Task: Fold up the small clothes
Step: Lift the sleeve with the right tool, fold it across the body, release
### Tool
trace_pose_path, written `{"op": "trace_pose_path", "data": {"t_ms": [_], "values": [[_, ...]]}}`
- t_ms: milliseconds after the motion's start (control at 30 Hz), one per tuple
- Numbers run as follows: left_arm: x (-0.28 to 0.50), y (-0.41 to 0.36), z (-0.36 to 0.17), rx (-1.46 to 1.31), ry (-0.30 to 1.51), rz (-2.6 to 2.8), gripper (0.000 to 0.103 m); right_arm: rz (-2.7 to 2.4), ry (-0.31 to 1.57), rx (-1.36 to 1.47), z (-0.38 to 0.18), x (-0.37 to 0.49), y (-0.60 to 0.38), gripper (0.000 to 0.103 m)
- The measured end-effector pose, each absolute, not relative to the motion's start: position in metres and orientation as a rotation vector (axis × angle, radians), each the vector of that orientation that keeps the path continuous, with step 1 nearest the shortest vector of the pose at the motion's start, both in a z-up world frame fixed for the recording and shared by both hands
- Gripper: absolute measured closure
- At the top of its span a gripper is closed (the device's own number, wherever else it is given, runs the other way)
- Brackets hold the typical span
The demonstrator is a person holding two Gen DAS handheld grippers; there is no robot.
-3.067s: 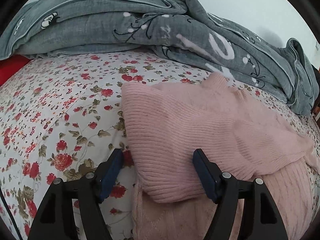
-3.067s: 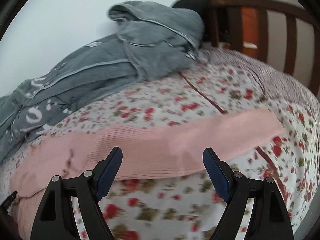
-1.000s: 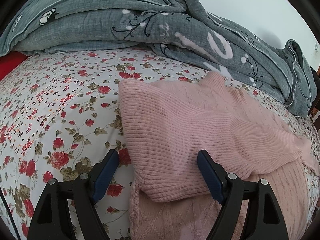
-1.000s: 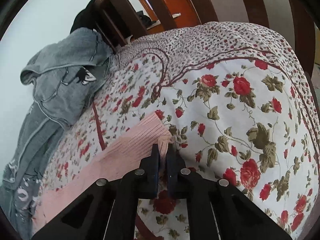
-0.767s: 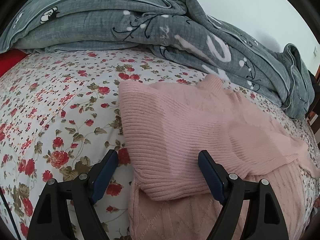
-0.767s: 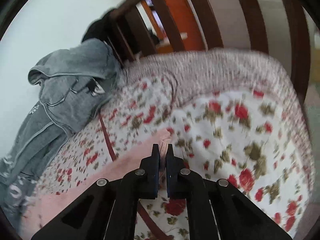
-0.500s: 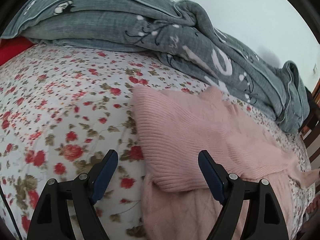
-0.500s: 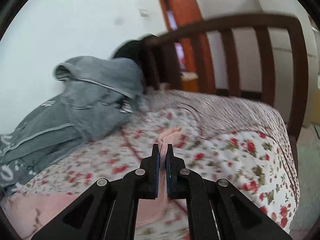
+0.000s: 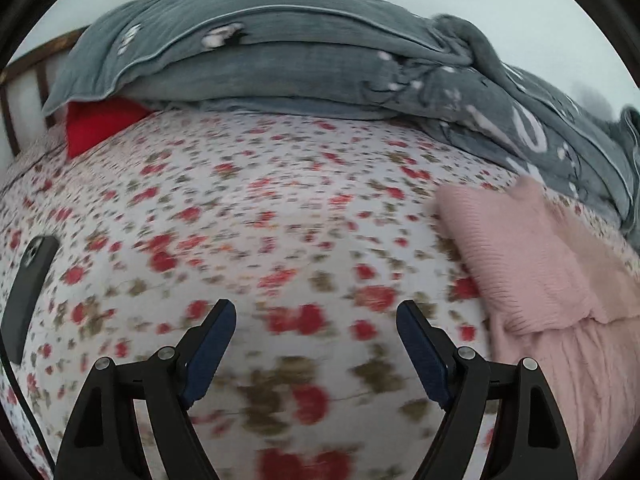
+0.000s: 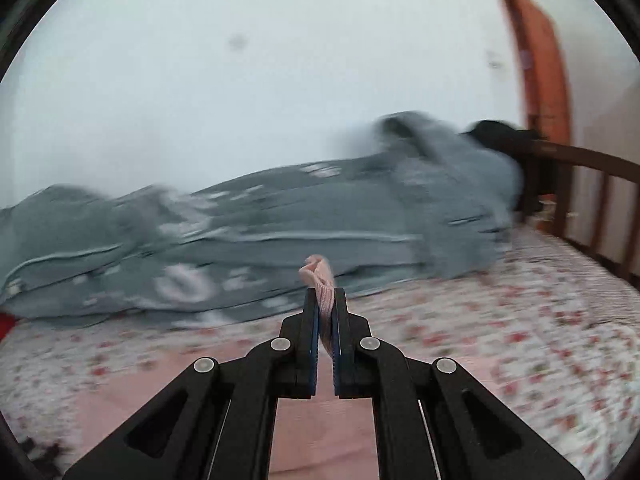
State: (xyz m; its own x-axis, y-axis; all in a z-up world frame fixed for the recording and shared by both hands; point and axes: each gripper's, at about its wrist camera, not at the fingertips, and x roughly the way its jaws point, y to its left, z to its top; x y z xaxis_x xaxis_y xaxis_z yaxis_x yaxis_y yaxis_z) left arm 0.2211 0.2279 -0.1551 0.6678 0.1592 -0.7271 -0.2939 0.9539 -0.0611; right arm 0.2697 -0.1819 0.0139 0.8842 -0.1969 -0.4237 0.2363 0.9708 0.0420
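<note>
Left wrist view: floral bedsheet (image 9: 280,208), motion-blurred; grey quilt (image 9: 280,60) at 12 o'clock, dark phone (image 9: 28,292) at 9, pink sweater (image 9: 532,264) at 3, cut by the frame; left gripper (image 9: 316,348) spread wide, empty. Right wrist view, blurred: right gripper (image 10: 325,308) clamped on the sweater's sleeve end (image 10: 320,280); white wall (image 10: 240,80) above, wooden bed rail (image 10: 592,184) at 3.
</note>
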Motion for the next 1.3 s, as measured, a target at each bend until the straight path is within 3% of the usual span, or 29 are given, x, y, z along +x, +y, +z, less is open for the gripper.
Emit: {"op": "trace_pose_path", "data": {"t_ms": [300,533,600,700,800,867,933,1100,1300], "values": [[0.215,0.275,-0.156,-0.202,0.786,0.399,0.022,0.133,0.654,-0.002,-0.049,0.303,0.021,0.098],[0.212,0.283,-0.154,-0.231,0.785,0.371,0.022,0.211,0.789,-0.083,-0.106,0.302,0.078,0.097],[0.212,0.28,-0.152,-0.241,0.776,0.353,0.022,0.23,0.819,-0.085,-0.111,0.302,0.082,0.093],[0.213,0.271,-0.15,-0.242,0.764,0.318,0.022,0.316,0.884,-0.094,-0.123,0.308,0.079,0.081],[0.216,0.261,-0.147,-0.251,0.762,0.257,0.022,0.389,0.913,-0.017,-0.112,0.303,0.058,0.079],[0.216,0.254,-0.145,-0.284,0.746,0.195,0.022,0.421,0.842,0.077,-0.09,0.291,0.03,0.054],[0.219,0.246,-0.144,-0.325,0.736,0.13,0.022,0.408,0.764,0.095,-0.071,0.28,0.005,0.044],[0.232,0.215,-0.141,-0.406,0.715,-0.053,0.024,0.218,0.673,-0.011,-0.054,0.265,-0.077,0.044],[0.258,0.168,-0.143,-0.441,0.722,-0.198,0.042,0.013,0.756,-0.006,-0.084,0.279,-0.175,0.044]]}}
